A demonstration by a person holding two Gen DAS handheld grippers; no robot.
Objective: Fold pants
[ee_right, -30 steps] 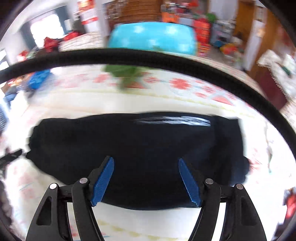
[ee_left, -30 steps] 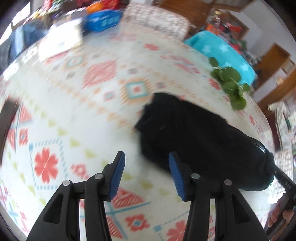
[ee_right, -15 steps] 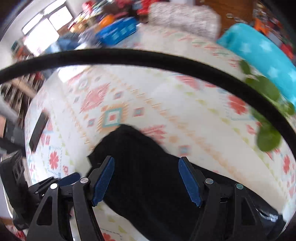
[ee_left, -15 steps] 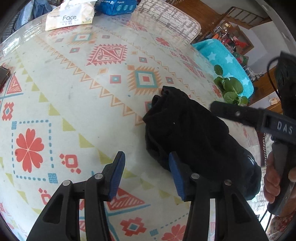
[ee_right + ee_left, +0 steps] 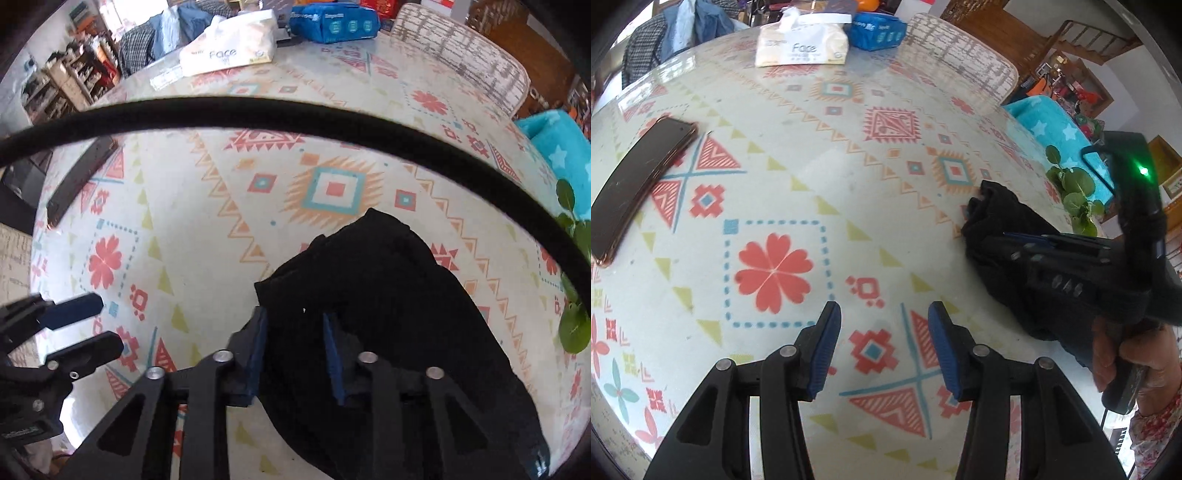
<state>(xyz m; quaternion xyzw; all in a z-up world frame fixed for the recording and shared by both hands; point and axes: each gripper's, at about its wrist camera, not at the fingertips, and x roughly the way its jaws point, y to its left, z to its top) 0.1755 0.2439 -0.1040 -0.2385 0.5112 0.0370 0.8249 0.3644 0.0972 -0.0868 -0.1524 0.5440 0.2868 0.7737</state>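
Lower centre of the right wrist view: right gripper [image 5: 293, 332] with jaws just drawn in on the near left edge of the pants [image 5: 388, 314]; black cloth fills the gap between the blue pads, so it reads as a pinch on fabric. Left gripper [image 5: 884, 347], at the bottom of the left wrist view, stands parted over the bare patterned tablecloth [image 5: 812, 166], nothing between its jaws, pants off to its right.

Step in hand, as judged: secure the edge for a fold. To do it well, catch every layer of the edge, not only the top one; lift low and carry the fold over evenly; bring the free gripper to a matching corner so the cloth does not twist.

Pants: black, soft, already bundled into a thick, rumpled oblong with a lumpy far end. They lie right of centre on the table, near the green leaves [image 5: 1071, 192].
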